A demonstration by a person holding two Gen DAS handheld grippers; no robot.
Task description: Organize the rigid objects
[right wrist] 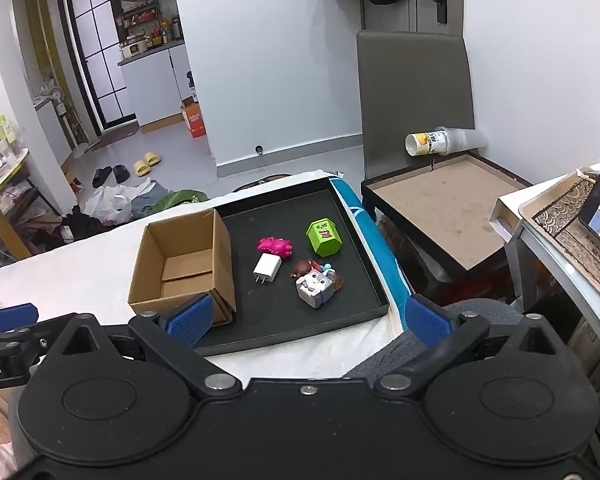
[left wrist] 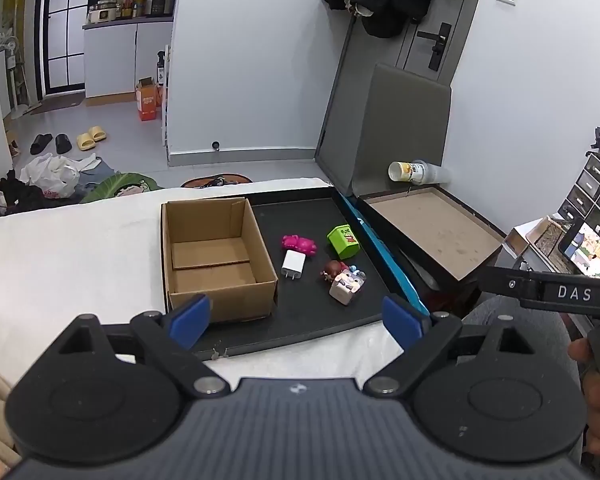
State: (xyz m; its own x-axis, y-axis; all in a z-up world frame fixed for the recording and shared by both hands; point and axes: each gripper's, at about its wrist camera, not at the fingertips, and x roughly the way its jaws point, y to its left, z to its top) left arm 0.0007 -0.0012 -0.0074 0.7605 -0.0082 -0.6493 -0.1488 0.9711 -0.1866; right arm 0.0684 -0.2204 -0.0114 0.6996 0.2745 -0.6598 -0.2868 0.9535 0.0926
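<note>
A black tray (right wrist: 364, 308) holds a plain brown cardboard box (right wrist: 182, 268), a hot-pink toy (right wrist: 275, 246), a white charger (right wrist: 267, 267), a lime-green block (right wrist: 323, 237) with a printed face, and a grey-and-white cube figure (right wrist: 315, 288). Both claws wear blue pads (right wrist: 190, 322).

Cardboard box (left wrist: 216, 256) is sitting on tray (left wrist: 300, 320), left side. Right of it: toy figure (left wrist: 299, 244) is lying behind charger (left wrist: 291, 265); cube container (left wrist: 343, 241) is standing farther right; figurine cluster (left wrist: 344, 280) is lying nearest.
</note>
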